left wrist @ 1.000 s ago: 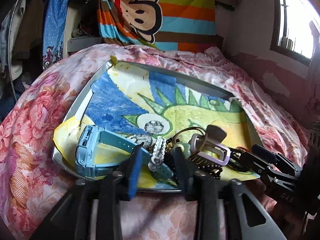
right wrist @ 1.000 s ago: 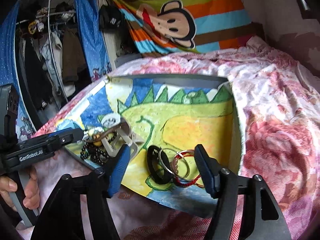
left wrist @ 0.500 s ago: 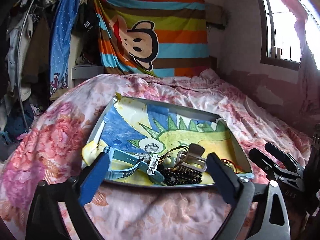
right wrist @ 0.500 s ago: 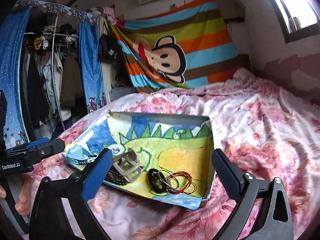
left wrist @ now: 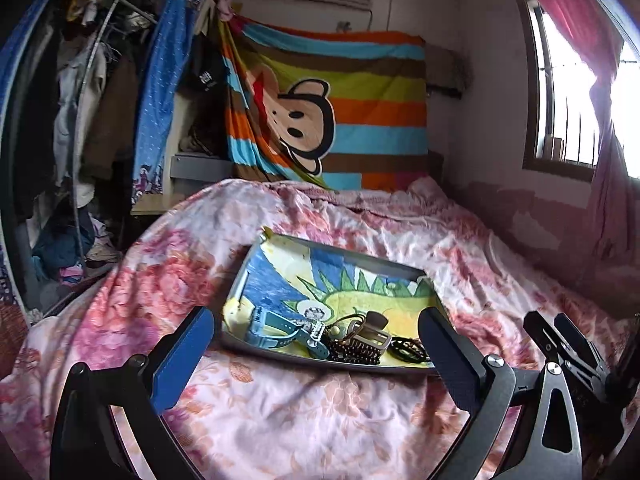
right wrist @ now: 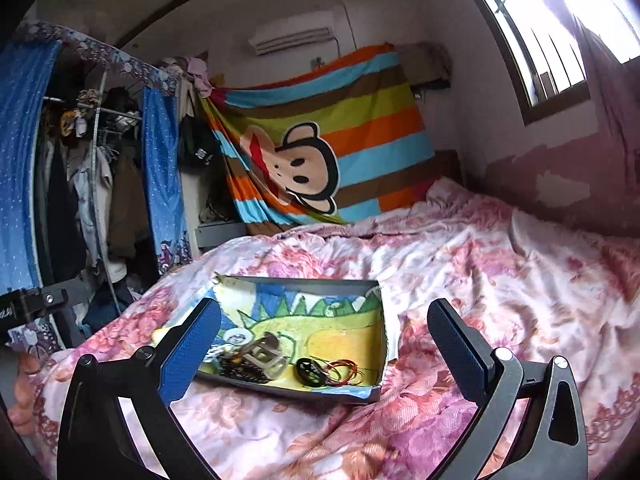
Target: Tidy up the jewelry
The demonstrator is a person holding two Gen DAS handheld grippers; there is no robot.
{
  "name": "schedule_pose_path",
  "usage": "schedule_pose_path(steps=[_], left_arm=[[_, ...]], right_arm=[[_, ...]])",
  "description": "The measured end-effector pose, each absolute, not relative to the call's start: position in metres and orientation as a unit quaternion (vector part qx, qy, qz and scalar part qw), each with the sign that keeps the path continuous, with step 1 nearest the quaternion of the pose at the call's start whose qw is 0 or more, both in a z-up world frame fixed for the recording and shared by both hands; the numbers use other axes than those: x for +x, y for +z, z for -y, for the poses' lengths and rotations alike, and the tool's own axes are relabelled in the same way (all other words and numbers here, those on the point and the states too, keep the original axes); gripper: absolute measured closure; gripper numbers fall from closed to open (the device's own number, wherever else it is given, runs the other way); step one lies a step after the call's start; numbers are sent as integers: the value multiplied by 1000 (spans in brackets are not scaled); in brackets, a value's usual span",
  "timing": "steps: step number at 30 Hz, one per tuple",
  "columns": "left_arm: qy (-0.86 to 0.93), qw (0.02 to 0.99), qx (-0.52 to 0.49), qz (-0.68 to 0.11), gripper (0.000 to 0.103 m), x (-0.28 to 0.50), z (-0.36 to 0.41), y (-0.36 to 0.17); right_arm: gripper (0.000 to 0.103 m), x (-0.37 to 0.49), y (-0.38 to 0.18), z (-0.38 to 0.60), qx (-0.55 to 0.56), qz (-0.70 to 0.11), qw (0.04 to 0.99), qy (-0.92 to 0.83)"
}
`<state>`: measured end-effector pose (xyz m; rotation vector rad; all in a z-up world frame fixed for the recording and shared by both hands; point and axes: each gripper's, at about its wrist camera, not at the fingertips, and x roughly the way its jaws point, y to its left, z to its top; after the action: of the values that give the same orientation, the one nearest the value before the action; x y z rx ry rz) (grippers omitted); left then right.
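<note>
A shallow grey tray point(left wrist: 332, 246) lined with a yellow-and-blue drawing lies on the bed; it also shows in the right wrist view point(right wrist: 304, 280). In its near end lie a light blue watch point(left wrist: 272, 330), a dark bead bracelet point(left wrist: 352, 352), a taupe hair claw point(left wrist: 370, 330), a black ring-shaped piece point(right wrist: 308, 372) and thin red and orange bangles point(right wrist: 344, 372). My left gripper point(left wrist: 316, 354) is open, empty, held back above the bed before the tray. My right gripper point(right wrist: 324, 344) is open, empty, also back from the tray.
The floral pink bedspread point(right wrist: 500, 280) covers the bed around the tray. A striped monkey blanket point(left wrist: 332, 112) hangs on the far wall. A clothes rack point(left wrist: 72, 120) stands at the left, a window point(left wrist: 580, 100) at the right. The right gripper's body point(left wrist: 568, 348) shows at the lower right.
Both grippers have pulled back and up from the tray. Both have opened wide. The jewelry lies where it was in the tray's near end.
</note>
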<state>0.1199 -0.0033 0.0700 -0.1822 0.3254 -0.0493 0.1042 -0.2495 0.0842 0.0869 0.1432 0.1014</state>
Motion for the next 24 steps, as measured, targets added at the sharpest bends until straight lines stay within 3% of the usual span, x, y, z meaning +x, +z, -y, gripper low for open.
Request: schedule_pose_path(steps=[11, 24], left_arm=[[-11, 984, -95, -150, 0, 56, -16, 77], [14, 981, -92, -169, 0, -2, -29, 36]], right_arm=[[2, 36, 95, 230, 13, -78, 994, 71], [2, -2, 75, 216, -21, -117, 989, 92]])
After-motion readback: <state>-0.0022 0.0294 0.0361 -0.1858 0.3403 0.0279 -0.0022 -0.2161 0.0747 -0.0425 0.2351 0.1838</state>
